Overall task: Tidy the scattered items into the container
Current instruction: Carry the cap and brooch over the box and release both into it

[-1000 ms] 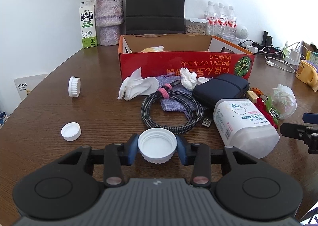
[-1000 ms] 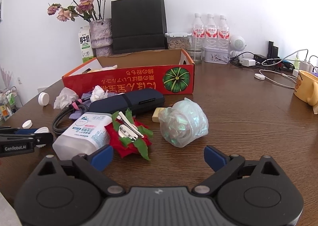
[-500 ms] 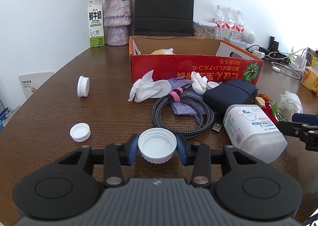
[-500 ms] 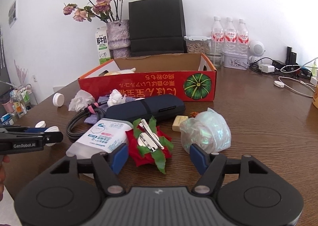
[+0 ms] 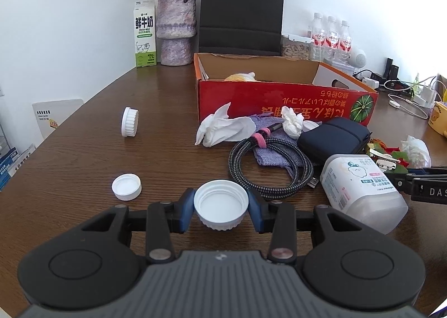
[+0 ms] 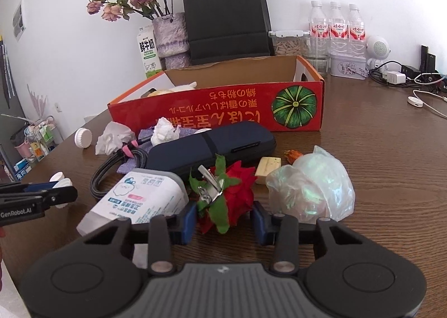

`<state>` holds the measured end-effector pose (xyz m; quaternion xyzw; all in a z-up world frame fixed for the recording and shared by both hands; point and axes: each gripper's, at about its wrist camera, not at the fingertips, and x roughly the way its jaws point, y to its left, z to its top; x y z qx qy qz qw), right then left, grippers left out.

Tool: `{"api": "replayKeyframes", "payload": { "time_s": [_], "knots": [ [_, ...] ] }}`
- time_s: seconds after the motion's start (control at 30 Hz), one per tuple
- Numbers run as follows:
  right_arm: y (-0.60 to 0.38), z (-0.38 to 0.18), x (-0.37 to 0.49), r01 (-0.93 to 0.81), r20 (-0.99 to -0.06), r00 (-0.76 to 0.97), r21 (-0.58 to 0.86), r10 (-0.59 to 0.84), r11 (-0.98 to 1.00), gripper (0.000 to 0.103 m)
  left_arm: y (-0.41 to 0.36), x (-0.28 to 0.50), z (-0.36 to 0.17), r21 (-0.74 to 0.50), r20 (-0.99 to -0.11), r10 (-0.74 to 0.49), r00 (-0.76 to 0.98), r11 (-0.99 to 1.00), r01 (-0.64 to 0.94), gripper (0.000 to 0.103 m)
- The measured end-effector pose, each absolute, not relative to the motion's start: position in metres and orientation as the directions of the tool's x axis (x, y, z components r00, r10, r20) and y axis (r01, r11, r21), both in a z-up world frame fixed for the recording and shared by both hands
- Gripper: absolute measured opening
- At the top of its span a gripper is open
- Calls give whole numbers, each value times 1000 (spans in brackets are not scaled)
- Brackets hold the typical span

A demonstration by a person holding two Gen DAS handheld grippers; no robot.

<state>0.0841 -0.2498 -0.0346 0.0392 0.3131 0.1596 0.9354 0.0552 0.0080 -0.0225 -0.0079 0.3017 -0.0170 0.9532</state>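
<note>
The right gripper (image 6: 223,223) has pushed in toward the clutter, and its jaws, wide a second ago, are closing around the red flower clip (image 6: 223,195), which now sits between the blue pads (image 6: 187,220). From the left camera, it pokes further into view beside the plastic jar (image 5: 360,189).

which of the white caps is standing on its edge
The ribbed cap far left on the table, standing alone. The small cap lies flat, open side up; the large cap sits between the left gripper's fingers.
</note>
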Motion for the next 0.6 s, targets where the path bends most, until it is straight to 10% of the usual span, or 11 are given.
{"api": "replayKeyframes", "payload": {
  "time_s": [0.6],
  "knots": [
    [-246,-6,74,-283,-473,826,123,307,951,34,-1,64,9,-22,-478,-66,876,998,63,41]
  ]
}}
